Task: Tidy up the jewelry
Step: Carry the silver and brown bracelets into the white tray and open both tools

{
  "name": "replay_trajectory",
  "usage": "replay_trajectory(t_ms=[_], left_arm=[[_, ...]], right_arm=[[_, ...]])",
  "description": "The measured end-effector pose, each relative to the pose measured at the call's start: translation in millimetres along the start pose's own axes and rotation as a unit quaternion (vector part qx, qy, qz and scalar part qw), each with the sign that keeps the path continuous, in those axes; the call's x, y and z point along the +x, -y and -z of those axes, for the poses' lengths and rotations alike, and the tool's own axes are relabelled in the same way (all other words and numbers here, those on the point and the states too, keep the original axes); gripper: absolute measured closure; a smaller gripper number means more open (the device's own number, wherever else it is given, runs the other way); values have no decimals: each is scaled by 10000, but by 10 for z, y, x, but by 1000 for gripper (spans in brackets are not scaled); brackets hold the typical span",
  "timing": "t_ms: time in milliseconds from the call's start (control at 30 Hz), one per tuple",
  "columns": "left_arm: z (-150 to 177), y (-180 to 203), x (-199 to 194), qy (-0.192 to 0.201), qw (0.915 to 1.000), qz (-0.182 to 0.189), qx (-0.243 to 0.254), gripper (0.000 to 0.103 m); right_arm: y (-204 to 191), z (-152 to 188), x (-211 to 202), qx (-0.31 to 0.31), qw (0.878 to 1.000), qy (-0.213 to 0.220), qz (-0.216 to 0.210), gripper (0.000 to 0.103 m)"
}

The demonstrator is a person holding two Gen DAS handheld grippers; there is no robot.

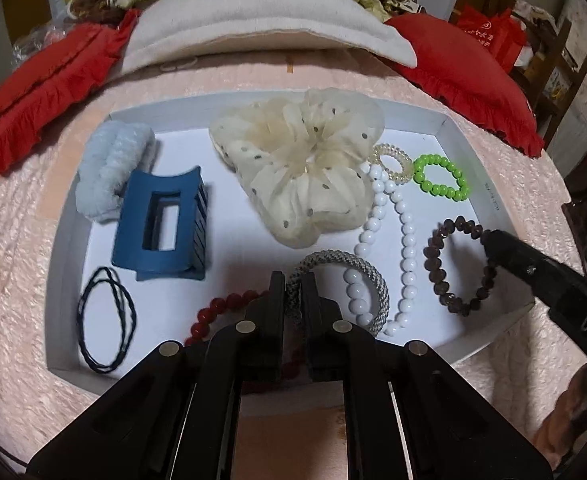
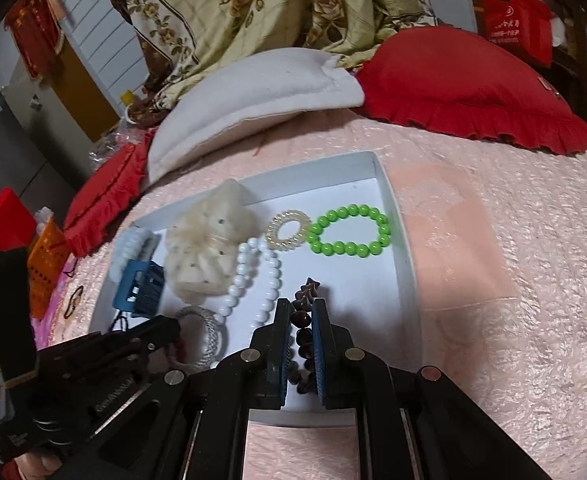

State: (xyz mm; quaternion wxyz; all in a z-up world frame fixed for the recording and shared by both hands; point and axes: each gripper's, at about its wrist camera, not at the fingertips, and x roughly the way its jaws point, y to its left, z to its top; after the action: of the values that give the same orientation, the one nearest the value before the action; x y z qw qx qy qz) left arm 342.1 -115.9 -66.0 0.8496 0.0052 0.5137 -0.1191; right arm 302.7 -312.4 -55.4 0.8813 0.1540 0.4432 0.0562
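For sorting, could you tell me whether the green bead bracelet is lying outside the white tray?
No, the green bead bracelet lies inside the white tray.

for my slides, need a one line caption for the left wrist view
Left gripper pinching a grey woven bracelet in a white tray of hair ties and beads.

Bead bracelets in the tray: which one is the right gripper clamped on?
The dark brown bracelet; the right gripper pinches it. Green, white and red lie free.
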Motion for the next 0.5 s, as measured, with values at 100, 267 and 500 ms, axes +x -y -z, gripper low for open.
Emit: replay_trajectory(t_ms=[100,267,500], left_arm=[[2,7,-31,-49,9999,102,-39,95],[34,58,-170,43,9998,183,-20,86],[131,126,-500,429,9990,17,155,77]], right_arm=[[26,-2,11,78,9999,-68,-51,93],[-27,-3,-55,-75,10000,38,54,82],[-113,14,-247,-188,9994,275,72,73]])
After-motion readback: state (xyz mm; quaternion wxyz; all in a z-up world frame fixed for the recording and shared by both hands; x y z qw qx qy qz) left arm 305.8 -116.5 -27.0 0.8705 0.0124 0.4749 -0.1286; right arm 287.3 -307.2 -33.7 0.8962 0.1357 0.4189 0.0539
